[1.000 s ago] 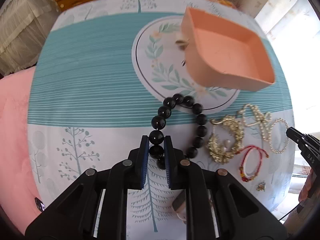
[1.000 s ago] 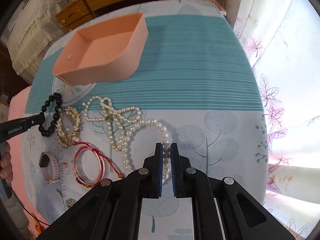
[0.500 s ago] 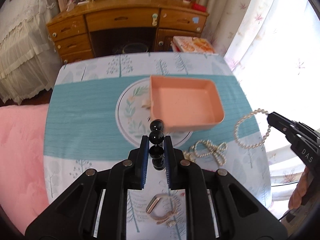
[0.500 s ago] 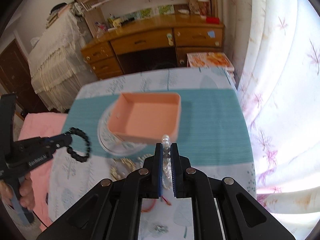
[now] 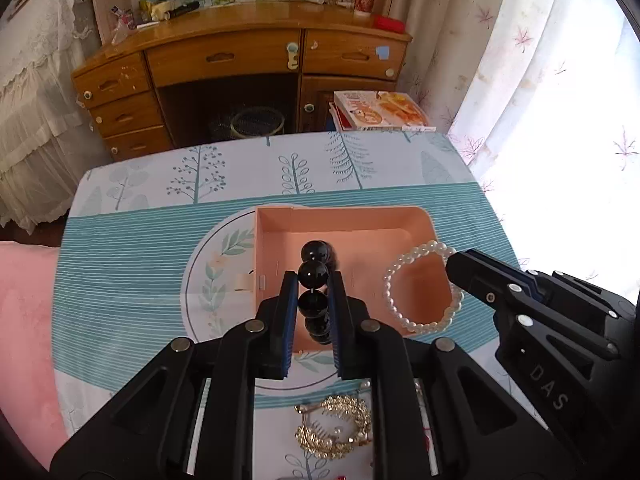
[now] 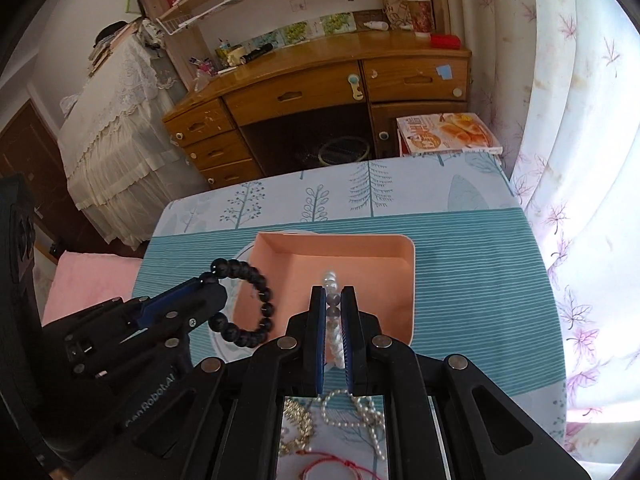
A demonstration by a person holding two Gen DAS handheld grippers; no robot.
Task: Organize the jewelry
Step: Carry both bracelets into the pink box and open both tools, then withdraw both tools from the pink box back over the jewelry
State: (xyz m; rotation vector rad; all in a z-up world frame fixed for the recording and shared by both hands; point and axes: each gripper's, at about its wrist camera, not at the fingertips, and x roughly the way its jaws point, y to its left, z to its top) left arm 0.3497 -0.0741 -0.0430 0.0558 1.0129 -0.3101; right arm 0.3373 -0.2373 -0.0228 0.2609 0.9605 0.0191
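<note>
While my left gripper (image 5: pixel 313 308) stays clamped on the black bead bracelet (image 5: pixel 316 292) and my right gripper (image 6: pixel 333 336) on the pearl bracelet (image 5: pixel 424 288), both dangle limp above the pink tray (image 5: pixel 400 216) ahead; beads look slippery, so I pinch across one bead.

Black gripper (image 5: pixel 313 280); blue pads (image 5: pixel 289 320)

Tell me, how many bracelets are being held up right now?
2: a black bracelet in the left gripper, a pearl bracelet in the right gripper, both over the tray.
</note>
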